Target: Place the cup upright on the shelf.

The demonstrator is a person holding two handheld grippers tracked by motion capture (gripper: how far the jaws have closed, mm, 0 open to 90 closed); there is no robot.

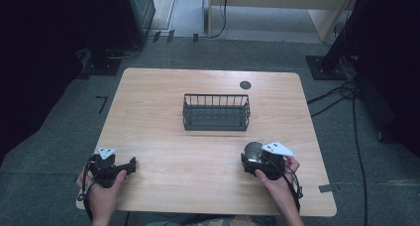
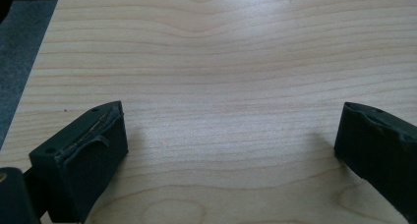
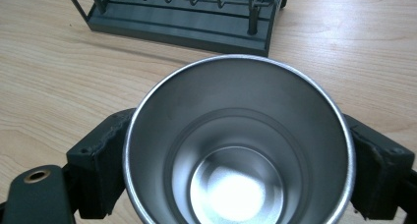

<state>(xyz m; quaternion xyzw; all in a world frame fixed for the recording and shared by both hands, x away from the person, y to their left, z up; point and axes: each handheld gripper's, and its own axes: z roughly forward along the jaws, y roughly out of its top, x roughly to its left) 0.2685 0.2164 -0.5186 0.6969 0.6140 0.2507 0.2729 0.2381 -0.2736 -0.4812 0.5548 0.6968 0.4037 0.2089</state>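
- on the near right part of the table (image 1: 208, 156), a steel cup (image 1: 253, 150) stands upright, mouth up, between the jaws of the right gripper (image 1: 252, 159).
- right gripper view: cup (image 3: 238, 150) seen from above, rim round and bright, inside bare metal with a glare spot on the bottom.
- right gripper (image 3: 238, 170): one black jaw lies against each side of the cup wall, left and right, so the gripper is clamped on the cup; no gap visible between pads and metal.
- right hand (image 1: 277, 179) holds the gripper body from the near side; grey three-cornered plate on top, cable trailing back along the wrist.
- dark wire basket (image 1: 216, 112) sits at the middle of the table, beyond the cup and apart from it; in the right gripper view the basket (image 3: 187, 17) is just past the cup rim, its slab base flat on the wood.
- left gripper (image 1: 130, 165) rests at the near left edge of the table, held in the left hand (image 1: 106, 189), well apart from cup and basket.
- left gripper view: left gripper (image 2: 231, 135) jaws stand wide apart, bare wood grain between them, nothing held.
- small dark round spot (image 1: 245, 85) on the table's far side, behind the basket.
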